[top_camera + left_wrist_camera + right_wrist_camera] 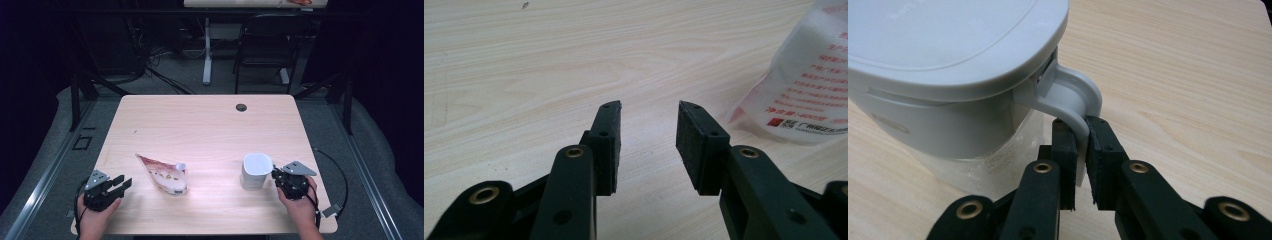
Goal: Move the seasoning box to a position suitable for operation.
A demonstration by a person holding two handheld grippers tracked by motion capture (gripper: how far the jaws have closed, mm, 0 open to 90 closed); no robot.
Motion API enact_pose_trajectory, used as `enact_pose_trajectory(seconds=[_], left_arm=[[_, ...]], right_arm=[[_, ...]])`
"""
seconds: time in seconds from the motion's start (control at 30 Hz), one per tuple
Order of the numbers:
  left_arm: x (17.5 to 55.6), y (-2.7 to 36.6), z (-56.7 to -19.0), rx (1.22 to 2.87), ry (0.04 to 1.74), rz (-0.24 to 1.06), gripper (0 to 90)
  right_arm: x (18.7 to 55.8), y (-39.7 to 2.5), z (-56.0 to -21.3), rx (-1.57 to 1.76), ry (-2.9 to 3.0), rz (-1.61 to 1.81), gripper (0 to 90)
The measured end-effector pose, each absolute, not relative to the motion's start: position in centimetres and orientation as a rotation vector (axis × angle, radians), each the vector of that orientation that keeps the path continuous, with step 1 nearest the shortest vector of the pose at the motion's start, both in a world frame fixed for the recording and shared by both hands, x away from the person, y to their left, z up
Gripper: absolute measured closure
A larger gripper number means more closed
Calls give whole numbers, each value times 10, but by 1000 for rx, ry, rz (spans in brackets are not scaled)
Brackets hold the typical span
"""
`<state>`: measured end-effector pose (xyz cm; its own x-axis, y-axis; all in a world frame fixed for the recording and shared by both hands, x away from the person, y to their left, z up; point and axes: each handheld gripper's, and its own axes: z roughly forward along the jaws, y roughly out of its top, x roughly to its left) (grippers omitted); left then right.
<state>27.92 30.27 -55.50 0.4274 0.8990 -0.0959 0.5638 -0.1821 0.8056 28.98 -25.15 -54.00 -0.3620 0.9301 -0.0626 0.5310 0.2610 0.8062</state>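
Jug handle gripped; pouch not yet taken.
Right hand-held gripper [1082, 150] pinches the handle [1075, 100] of the jug [255, 171], standing front-right on counter [200, 125]. Left hand-held gripper [648, 135] gapes empty beside pouch [165, 174]; next, likely grip it.

In the right gripper view the white jug [948, 75] runs off the top and left edges, and the right claw [1082, 150] hides the lower part of its handle. In the left gripper view the pouch [809, 85] is cut by the right edge, its red print too small to read.
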Motion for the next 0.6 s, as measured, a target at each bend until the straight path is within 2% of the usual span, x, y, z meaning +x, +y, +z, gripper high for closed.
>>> enact_pose_trajectory(seconds=[0.37,0.6], left_arm=[[284,299,-554,1881,1220,517,625],[282,297,-551,1878,1208,528,617]], right_arm=[[267,-238,-538,1325,2016,934,829],[252,-243,-536,1291,2046,1036,764]])
